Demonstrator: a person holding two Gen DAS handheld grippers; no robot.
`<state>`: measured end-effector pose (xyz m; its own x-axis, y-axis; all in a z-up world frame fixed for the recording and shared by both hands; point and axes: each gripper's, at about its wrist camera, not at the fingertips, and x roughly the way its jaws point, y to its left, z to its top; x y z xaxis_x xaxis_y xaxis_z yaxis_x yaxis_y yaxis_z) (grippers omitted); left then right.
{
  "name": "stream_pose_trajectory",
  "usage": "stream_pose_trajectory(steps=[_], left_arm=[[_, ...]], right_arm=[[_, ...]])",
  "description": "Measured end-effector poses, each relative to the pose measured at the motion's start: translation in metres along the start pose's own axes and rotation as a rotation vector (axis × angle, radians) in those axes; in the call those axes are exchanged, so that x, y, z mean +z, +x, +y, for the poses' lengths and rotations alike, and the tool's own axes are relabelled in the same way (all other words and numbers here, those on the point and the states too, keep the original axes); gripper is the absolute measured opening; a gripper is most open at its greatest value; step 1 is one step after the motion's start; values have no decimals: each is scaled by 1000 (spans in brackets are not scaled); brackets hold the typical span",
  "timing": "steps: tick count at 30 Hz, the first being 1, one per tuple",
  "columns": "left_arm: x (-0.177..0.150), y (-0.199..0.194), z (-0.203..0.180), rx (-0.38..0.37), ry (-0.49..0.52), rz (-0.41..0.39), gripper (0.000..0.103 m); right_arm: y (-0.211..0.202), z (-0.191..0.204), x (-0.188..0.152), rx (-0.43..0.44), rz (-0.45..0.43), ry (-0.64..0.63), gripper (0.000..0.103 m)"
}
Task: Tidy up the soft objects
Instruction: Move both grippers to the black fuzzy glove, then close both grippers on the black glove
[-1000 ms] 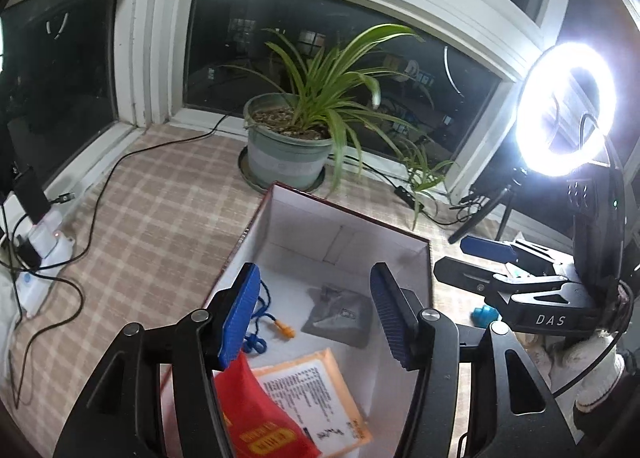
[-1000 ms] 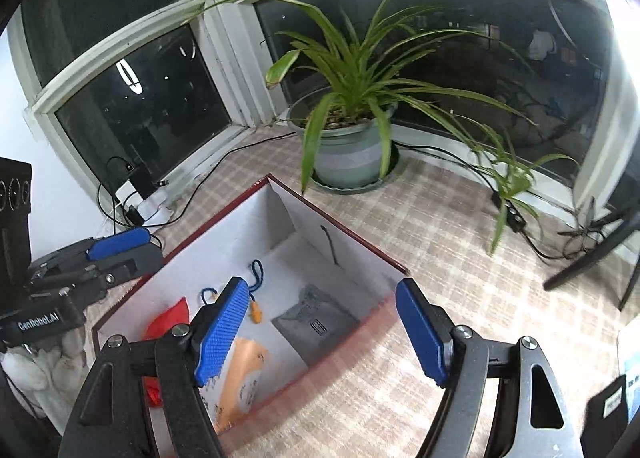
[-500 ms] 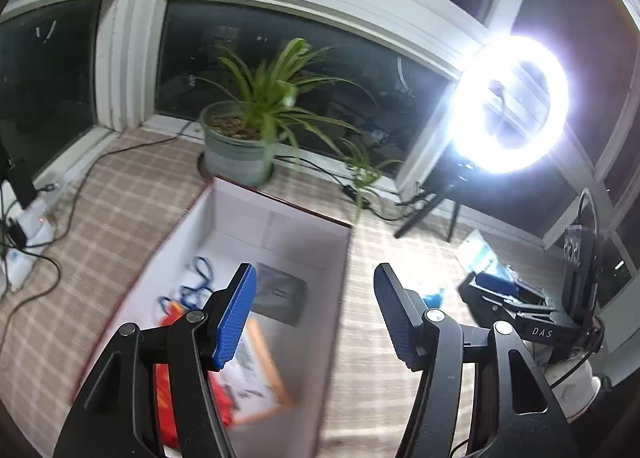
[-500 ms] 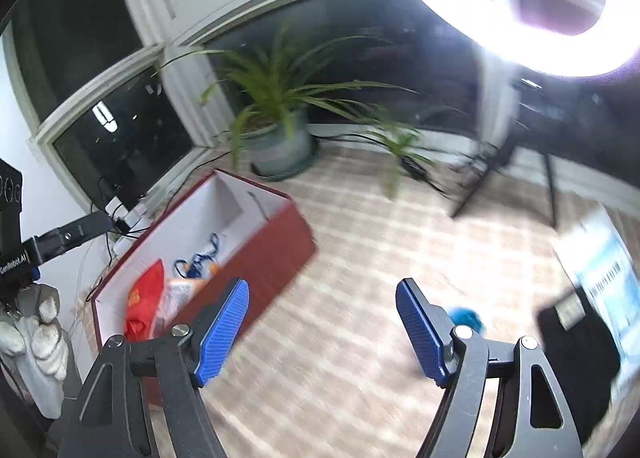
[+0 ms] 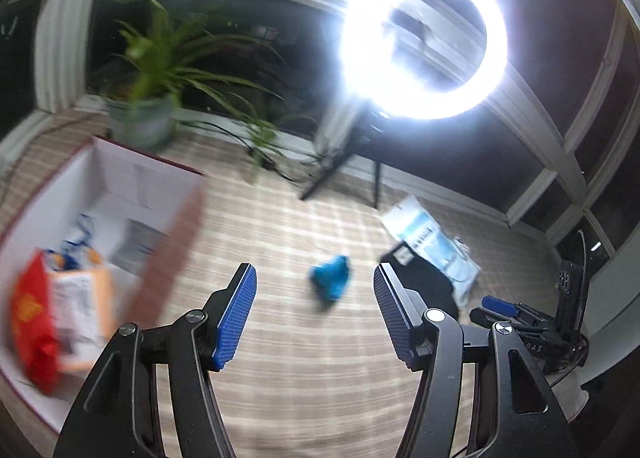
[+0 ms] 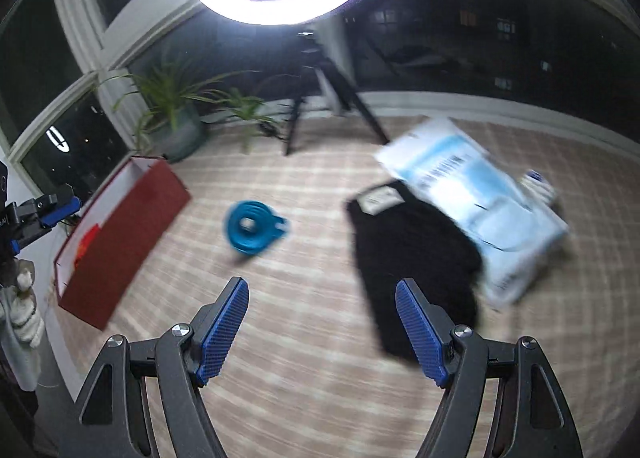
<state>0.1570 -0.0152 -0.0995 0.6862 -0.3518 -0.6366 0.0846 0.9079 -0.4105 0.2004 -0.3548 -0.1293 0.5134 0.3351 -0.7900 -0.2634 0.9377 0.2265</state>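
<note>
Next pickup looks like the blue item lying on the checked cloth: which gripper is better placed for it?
Probably left. The left gripper, open and empty, frames the blue item just ahead. The right gripper, also open, faces the black cloth instead.

A box [image 5: 168, 258] is set at the left on the checked cloth [image 5: 288, 358], with packets [image 5: 60, 306] lying inside it and a potted plant [image 5: 148, 114] placed behind it by the window. To the right of the box, apart from it, a small coiled item [image 6: 250, 228] is laid on the cloth; further right a dark garment [image 6: 416, 254] is spread, and a flat packet [image 6: 476, 210] is laid partly over its far right edge. A ring light on a tripod [image 5: 420, 38] is stood behind these, between plant and packet.
</note>
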Motion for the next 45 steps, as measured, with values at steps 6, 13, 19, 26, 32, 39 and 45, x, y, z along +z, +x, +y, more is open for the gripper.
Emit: stream_pose_trajectory(steps=[6,13,19,26,32,39,45], left_arm=[[-11,52,-56,-48,-5,69,61],[-16,121,-102,-70,-4,166,61],[-20,182,-116,-68,-31,234,60],[-27,232,-115,-63,-51,271,60],[-26,254,-121,-51,-27,293,60],[-23,269,-133,-43,10,286,60],[-24,276,-143,-22,42,268,61]], right_arm=[[-1,-55,-10,10,21,19,73],[25,-89,-20,72,87,26,73],[46,-101,-18,111,98,17,73],[64,-103,-16,127,105,-11,73],[73,-92,-17,102,122,-75,73],[82,-84,-16,74,128,-131,72],[86,-81,-20,69,128,-148,65]])
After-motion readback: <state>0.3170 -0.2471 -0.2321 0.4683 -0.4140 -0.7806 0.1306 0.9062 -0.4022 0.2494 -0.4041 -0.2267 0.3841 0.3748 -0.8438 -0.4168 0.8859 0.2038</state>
